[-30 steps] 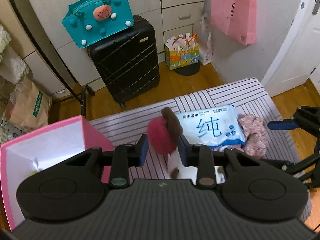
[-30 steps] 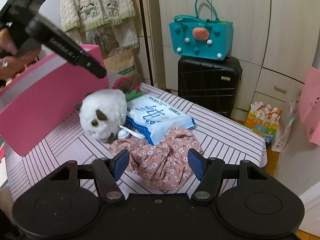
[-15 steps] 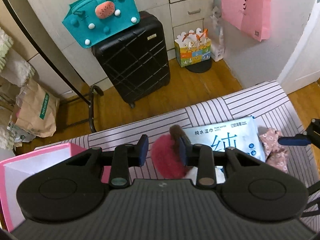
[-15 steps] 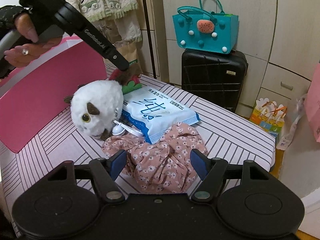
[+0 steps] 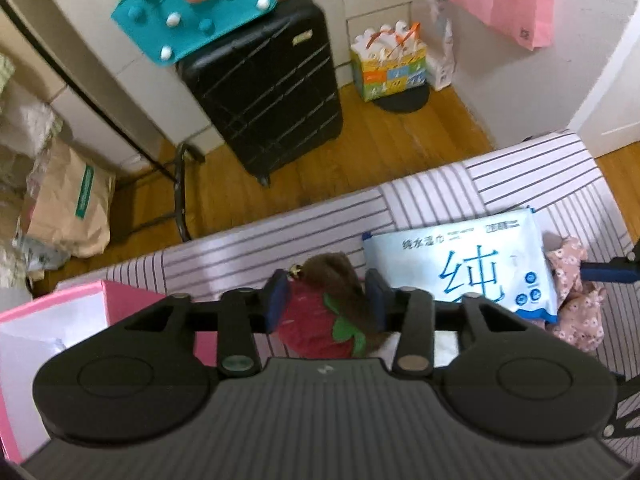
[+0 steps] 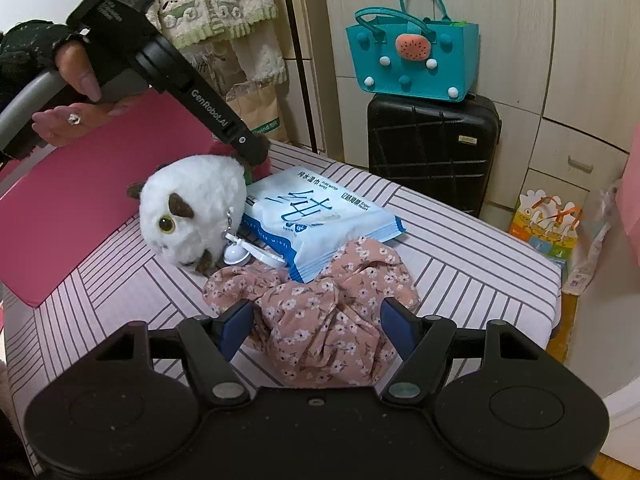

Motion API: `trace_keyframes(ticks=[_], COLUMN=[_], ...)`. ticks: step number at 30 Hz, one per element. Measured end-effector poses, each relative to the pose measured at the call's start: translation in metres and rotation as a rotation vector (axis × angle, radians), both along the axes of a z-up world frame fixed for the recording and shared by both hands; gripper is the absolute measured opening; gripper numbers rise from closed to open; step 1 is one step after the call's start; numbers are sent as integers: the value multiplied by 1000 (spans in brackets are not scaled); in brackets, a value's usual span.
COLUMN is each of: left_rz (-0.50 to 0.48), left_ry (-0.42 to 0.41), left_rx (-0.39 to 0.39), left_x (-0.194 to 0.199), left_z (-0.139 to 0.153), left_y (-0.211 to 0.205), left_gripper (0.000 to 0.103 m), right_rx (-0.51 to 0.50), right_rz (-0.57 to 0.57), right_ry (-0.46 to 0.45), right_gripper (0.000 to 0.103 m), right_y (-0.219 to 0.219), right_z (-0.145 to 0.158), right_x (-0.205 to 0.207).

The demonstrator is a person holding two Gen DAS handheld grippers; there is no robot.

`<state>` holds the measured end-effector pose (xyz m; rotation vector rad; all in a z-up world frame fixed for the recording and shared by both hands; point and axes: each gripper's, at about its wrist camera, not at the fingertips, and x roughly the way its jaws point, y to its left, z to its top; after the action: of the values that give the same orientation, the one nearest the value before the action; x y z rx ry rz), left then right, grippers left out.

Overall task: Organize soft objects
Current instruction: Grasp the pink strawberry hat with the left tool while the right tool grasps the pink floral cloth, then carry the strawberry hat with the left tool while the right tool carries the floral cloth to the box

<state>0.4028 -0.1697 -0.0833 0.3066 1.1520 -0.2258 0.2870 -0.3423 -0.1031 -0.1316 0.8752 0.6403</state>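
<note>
A red strawberry plush (image 5: 316,328) with a brown tuft lies on the striped cover (image 5: 248,252) beside the pink box (image 5: 52,340). My left gripper (image 5: 326,300) straddles it from above. Its jaws are opening, and the plush lies between them without being squeezed. A white round plush (image 6: 192,208) leans against a pack of wet wipes (image 6: 316,216). In front of these lies a crumpled pink floral cloth (image 6: 320,320). My right gripper (image 6: 316,324) stands open low over the cloth, a finger on each side. The left gripper's tip (image 6: 252,152) hides most of the strawberry in the right wrist view.
The pink box (image 6: 72,200) stands open along the left of the cover. Beyond the far edge stand a black suitcase (image 6: 432,152) with a teal bag (image 6: 412,60) on it, a small gift bag (image 6: 548,220) and a brown paper bag (image 5: 68,208). A person's hand (image 6: 76,92) holds the left gripper.
My left gripper has come down over the strawberry plush, and its fingers now stand wider apart around it. The right gripper has hardly moved over the floral cloth.
</note>
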Motion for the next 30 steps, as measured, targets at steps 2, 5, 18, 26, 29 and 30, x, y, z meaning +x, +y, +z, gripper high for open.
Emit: trace_keyframes(ticks=[2, 5, 18, 26, 29, 30], left_rz=[16, 43, 41, -34, -54, -61], left_ry=[18, 40, 29, -83, -135, -154], left_rx=[-4, -9, -49, -194, -287, -308], left_x=[3, 6, -1, -42, -62, -69], left_z=[-4, -9, -12, 24, 41, 45], left_y=[2, 6, 10, 14, 22, 25], left_gripper=[51, 59, 40, 40, 40, 40], right_rx=[4, 3, -30, -16, -12, -10], right_rz=[-3, -3, -29, -60, -63, -62], right_ry=[6, 3, -67, -47, -49, -47], right_gripper=[75, 76, 33, 19, 19, 19], right_y=[0, 2, 9, 8, 8, 8], right_z=[-3, -6, -7, 11, 18, 21], right_x=[0, 0, -14, -33, -43, -46])
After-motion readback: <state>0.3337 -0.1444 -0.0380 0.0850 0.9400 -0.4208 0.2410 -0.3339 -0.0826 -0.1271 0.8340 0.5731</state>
